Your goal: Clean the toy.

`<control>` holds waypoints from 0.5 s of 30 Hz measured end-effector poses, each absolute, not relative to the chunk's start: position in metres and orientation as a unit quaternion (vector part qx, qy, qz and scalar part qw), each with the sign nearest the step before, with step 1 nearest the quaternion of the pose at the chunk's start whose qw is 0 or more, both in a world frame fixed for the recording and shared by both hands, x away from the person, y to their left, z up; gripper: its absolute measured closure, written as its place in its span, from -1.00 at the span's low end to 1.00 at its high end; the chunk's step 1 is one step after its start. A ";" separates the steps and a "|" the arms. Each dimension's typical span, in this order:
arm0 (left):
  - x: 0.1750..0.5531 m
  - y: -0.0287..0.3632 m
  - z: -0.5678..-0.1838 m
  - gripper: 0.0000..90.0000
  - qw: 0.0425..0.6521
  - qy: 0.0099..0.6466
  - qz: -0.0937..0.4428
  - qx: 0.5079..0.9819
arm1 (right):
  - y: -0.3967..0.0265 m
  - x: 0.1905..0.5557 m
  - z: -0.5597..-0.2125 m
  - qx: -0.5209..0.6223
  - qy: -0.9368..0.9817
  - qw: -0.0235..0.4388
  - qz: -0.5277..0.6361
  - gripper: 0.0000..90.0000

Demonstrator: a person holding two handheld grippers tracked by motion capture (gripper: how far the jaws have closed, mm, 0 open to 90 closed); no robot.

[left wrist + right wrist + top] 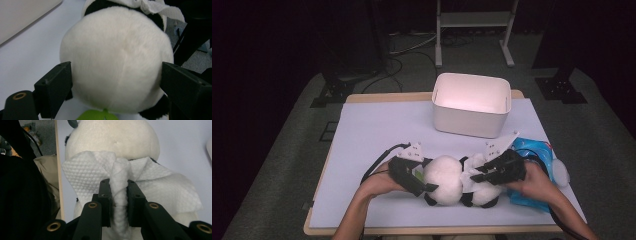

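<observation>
At the bottom centre of the high view lies the panda plush (452,182) on the white table mat (377,130). The left gripper (424,186) has its jaws spread wide on either side of the panda's head. The right gripper (478,176) is clamped on a bunched white wipe (120,192) lying on the panda's body, with the white bin (472,104) above

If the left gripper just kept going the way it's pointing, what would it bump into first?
Almost at once, the plush panda: its round white head already sits between the wide-open jaws of the left gripper. Past it lies the white tissue that the right gripper pinches.
</observation>
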State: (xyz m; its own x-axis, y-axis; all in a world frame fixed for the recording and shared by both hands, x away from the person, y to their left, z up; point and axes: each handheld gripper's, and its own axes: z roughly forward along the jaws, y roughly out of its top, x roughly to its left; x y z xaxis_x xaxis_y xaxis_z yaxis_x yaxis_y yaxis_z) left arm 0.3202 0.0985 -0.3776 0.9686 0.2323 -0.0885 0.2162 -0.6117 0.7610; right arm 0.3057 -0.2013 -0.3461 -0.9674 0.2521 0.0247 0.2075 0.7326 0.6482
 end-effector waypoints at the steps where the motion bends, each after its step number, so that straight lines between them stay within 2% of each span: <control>1: 0.321 0.099 -0.379 -0.77 0.422 0.126 0.008 0.898 | -0.203 0.306 -0.346 0.126 0.930 0.034 0.344 0.68; 9: 0.323 0.098 -0.385 -0.76 0.428 0.121 -0.011 0.895 | -0.217 0.307 -0.345 0.138 0.926 0.034 0.349 0.68; 12: 0.321 0.096 -0.384 -0.59 0.434 0.114 -0.005 0.894 | -0.220 0.308 -0.345 0.144 0.925 0.029 0.350 0.68; 15: 0.320 0.095 -0.381 -0.52 0.437 0.113 -0.002 0.893 | -0.220 0.308 -0.344 0.148 0.923 0.031 0.353 0.68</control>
